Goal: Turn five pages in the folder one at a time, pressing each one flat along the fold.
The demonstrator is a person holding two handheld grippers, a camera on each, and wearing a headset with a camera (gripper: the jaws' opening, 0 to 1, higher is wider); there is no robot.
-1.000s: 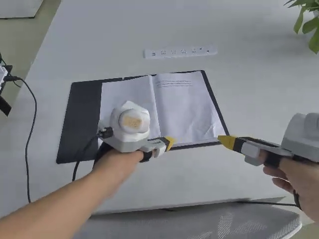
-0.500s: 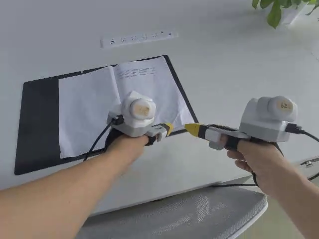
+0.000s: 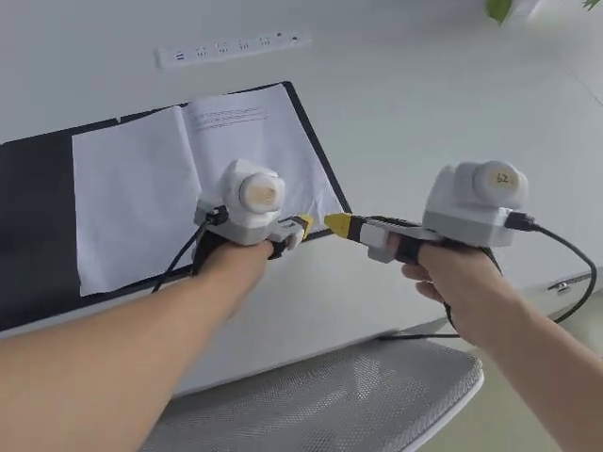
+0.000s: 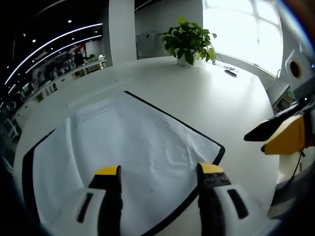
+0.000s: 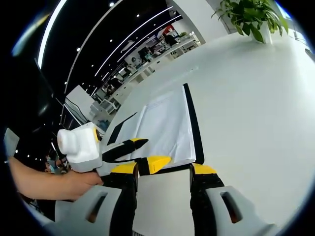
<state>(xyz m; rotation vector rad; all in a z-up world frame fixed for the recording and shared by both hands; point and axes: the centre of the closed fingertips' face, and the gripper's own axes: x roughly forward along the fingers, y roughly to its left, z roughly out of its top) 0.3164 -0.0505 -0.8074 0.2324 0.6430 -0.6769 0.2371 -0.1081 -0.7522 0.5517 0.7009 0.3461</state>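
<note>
A black folder [image 3: 316, 151] lies open on the white table, with white pages [image 3: 141, 188] spread flat and printed lines at the top of the right page. My left gripper [image 3: 300, 226] hovers over the folder's near right corner [image 4: 219, 147]. It is open, with the right page [image 4: 138, 142] showing between its yellow-tipped jaws [image 4: 160, 170]. My right gripper [image 3: 339, 224] is just right of it, over bare table, tip almost meeting tip. It is open [image 5: 164, 169] with nothing in it, and points at the left gripper [image 5: 81, 147] and the folder [image 5: 189, 118].
A white power strip [image 3: 231, 47] lies beyond the folder. A potted plant [image 4: 189, 42] stands at the far right of the table. A grey mesh chair [image 3: 358, 395] sits below the table's near edge. Cables trail from both grippers.
The head camera has swung right, shifting the folder left in view. My right gripper has moved left until its tip is close to the left gripper, which has edged toward the folder's near right corner.
</note>
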